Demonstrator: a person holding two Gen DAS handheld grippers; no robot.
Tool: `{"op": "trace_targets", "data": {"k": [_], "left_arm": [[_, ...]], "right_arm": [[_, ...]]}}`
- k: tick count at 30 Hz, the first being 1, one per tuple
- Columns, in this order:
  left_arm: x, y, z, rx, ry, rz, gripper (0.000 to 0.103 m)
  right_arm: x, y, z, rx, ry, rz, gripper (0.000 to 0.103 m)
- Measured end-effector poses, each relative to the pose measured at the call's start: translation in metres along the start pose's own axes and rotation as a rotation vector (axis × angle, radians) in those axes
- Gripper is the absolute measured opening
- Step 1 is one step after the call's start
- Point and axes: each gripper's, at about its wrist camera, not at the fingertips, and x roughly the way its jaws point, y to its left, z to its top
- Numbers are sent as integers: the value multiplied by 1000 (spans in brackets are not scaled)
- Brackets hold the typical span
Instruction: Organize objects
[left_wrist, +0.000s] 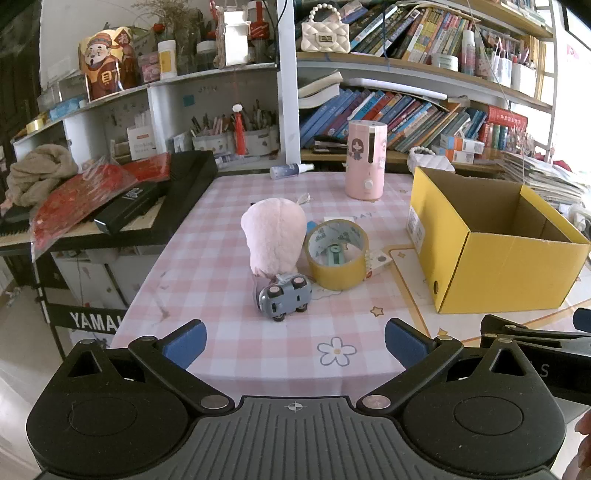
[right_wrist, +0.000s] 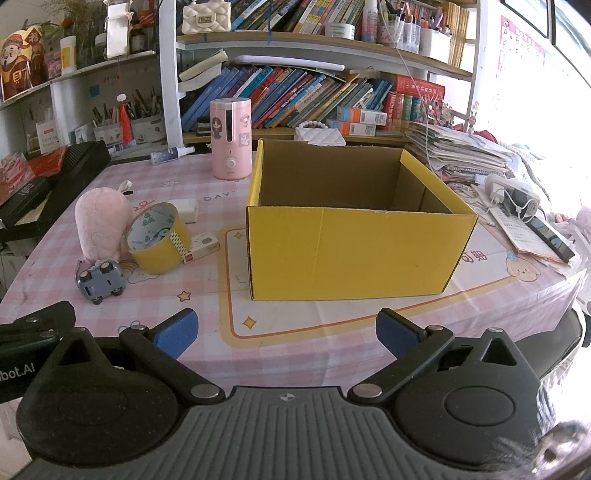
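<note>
A grey toy car (left_wrist: 283, 297) lies on its side on the pink checked tablecloth (left_wrist: 207, 258), touching a pink plush toy (left_wrist: 273, 234). A yellow tape roll (left_wrist: 338, 253) stands beside them, with a small white box (left_wrist: 380, 261) at its right. An open yellow cardboard box (left_wrist: 491, 243) sits at the right. My left gripper (left_wrist: 295, 341) is open and empty, just short of the car. My right gripper (right_wrist: 286, 330) is open and empty before the yellow box (right_wrist: 354, 236). The right wrist view also shows the car (right_wrist: 99, 280), plush (right_wrist: 101, 221) and tape (right_wrist: 159, 238).
A pink humidifier (left_wrist: 365, 160) and a spray bottle (left_wrist: 290, 170) stand at the table's back. A black keyboard (left_wrist: 147, 210) with red packets lies at the left. Bookshelves (left_wrist: 406, 107) rise behind. Papers and a power strip (right_wrist: 513, 195) lie right of the box.
</note>
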Motion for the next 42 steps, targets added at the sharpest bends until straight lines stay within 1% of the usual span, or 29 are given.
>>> {"op": "trace_targets", "data": {"k": [25, 42], "left_arm": [[0, 0, 0, 1, 1, 2, 103], [4, 2, 0, 6, 24, -5, 103]], "right_arm": [[-1, 0, 0, 0, 1, -1, 103], [5, 2, 0, 0, 20, -1, 103]]}}
